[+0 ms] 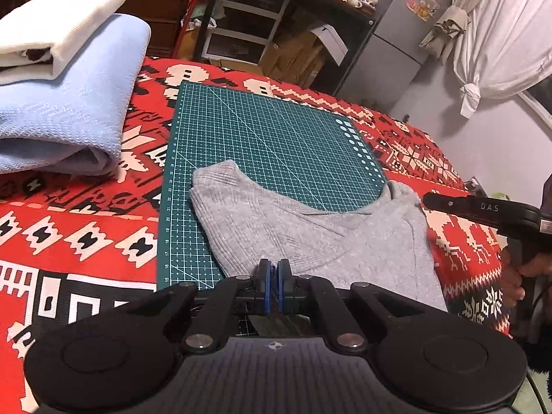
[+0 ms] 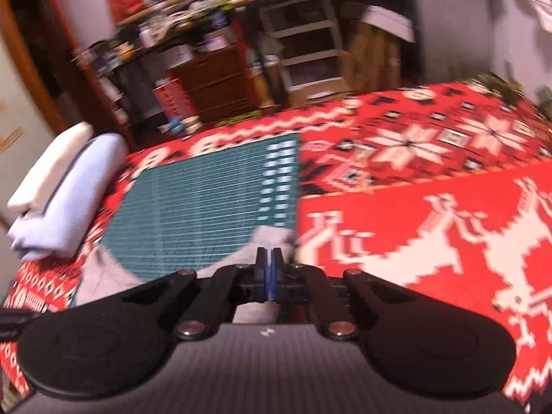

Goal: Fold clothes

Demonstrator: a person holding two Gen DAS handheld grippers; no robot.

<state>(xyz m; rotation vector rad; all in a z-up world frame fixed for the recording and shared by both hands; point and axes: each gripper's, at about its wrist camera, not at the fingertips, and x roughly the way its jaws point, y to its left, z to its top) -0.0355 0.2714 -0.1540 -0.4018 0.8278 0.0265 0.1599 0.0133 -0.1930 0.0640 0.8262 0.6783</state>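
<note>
Blue folded towel (image 1: 65, 103) (white one (image 1: 58, 24) atop) beside mat (image 1: 269, 138).

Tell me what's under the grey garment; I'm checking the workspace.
The grey garment lies mostly on the green cutting mat, its right edge over the red patterned blanket. Anything beneath the fabric is hidden.

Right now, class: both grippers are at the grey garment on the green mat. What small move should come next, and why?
Probably lift both held edges together and carry them across the cutting mat. The left gripper and right gripper look shut on the grey garment, which lies rumpled and unfolded.
</note>
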